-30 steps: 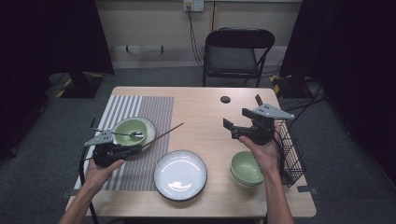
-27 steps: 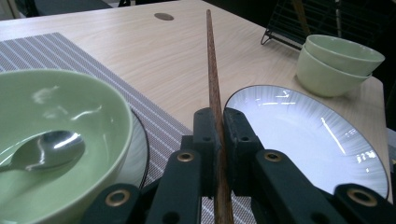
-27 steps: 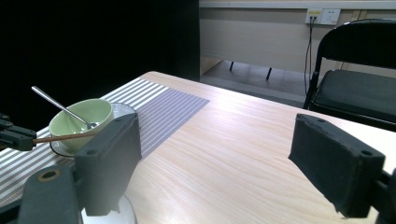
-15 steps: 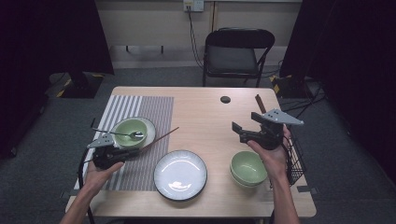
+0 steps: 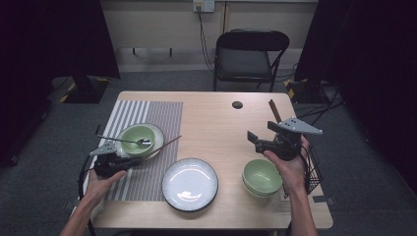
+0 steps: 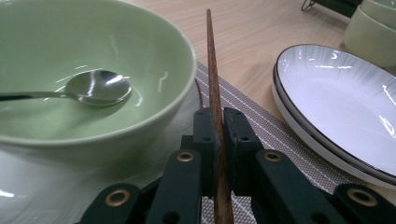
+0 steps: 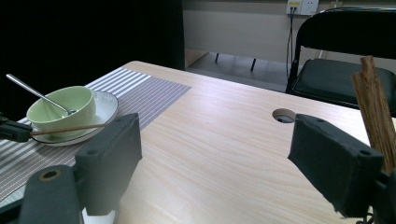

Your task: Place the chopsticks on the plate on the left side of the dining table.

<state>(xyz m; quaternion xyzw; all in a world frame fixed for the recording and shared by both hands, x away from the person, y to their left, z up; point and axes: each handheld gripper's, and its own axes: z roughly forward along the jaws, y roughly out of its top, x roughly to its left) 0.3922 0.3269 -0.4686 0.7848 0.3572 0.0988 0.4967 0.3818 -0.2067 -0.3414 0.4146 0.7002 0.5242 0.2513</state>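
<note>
My left gripper (image 5: 129, 162) is low over the striped placemat (image 5: 147, 177), shut on a brown wooden chopstick (image 5: 164, 145). The stick points right and away, past the rim of the small white plate (image 5: 158, 133) under the green bowl (image 5: 136, 138). Close up, the jaws (image 6: 217, 133) clamp the chopstick (image 6: 212, 70) beside the bowl (image 6: 116, 42), which holds a metal spoon (image 6: 98, 88). My right gripper (image 5: 259, 138) hovers above the table's right side, open, nothing between its pads (image 7: 219, 158).
A large white plate (image 5: 190, 183) lies at front centre. Stacked green bowls (image 5: 262, 177) sit under the right hand. A black wire rack (image 5: 311, 169) at the right edge holds more chopsticks (image 7: 373, 102). A cable hole (image 5: 237, 104) and a black chair (image 5: 248, 61) lie beyond.
The left gripper sank and drew back toward the person with the chopstick, whose far tip came lower and nearer the bowl. The right gripper shifted slightly right.
</note>
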